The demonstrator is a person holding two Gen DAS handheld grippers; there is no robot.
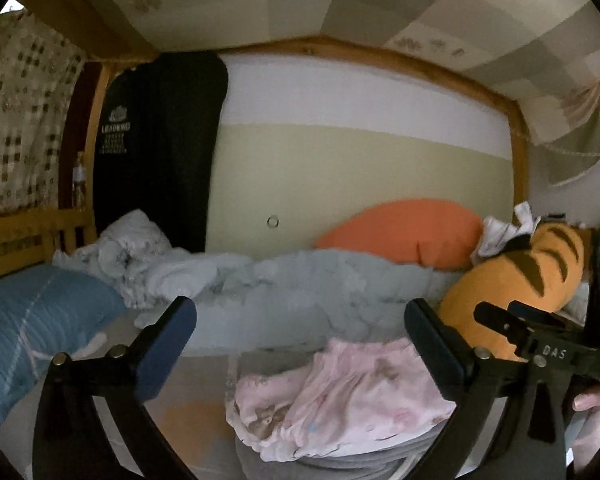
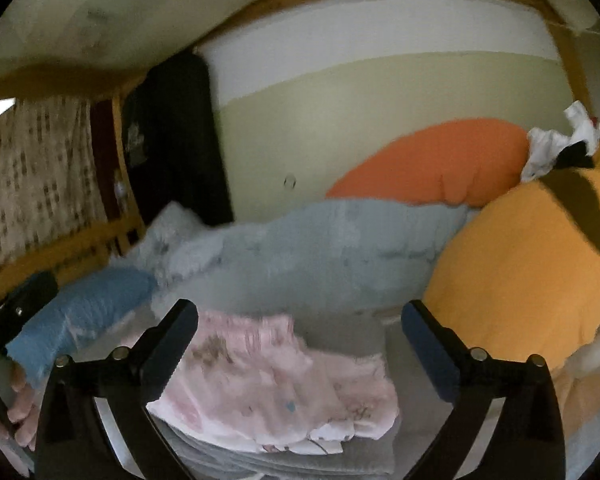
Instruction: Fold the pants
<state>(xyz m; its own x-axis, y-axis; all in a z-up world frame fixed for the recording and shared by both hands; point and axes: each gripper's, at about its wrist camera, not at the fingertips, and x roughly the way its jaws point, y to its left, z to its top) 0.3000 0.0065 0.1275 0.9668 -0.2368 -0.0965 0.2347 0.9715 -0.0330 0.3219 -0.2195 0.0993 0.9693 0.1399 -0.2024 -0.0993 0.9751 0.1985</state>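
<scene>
"DAS" is stamped on the right gripper (image 1: 540, 344); the black garment (image 1: 156, 148) at far left carries white print, unreadable. Both the left gripper (image 1: 300, 332) and the right point roughly level, jaws wide apart and empty. The folded pink pants (image 2: 272, 384) lie near, below them, on a grey stack (image 2: 284, 462)

Your grippers are black frames with dark blue pads (image 1: 162, 344) on the fingers, silver screws behind them, "DAS" lettering (image 1: 554, 351) on one.
</scene>
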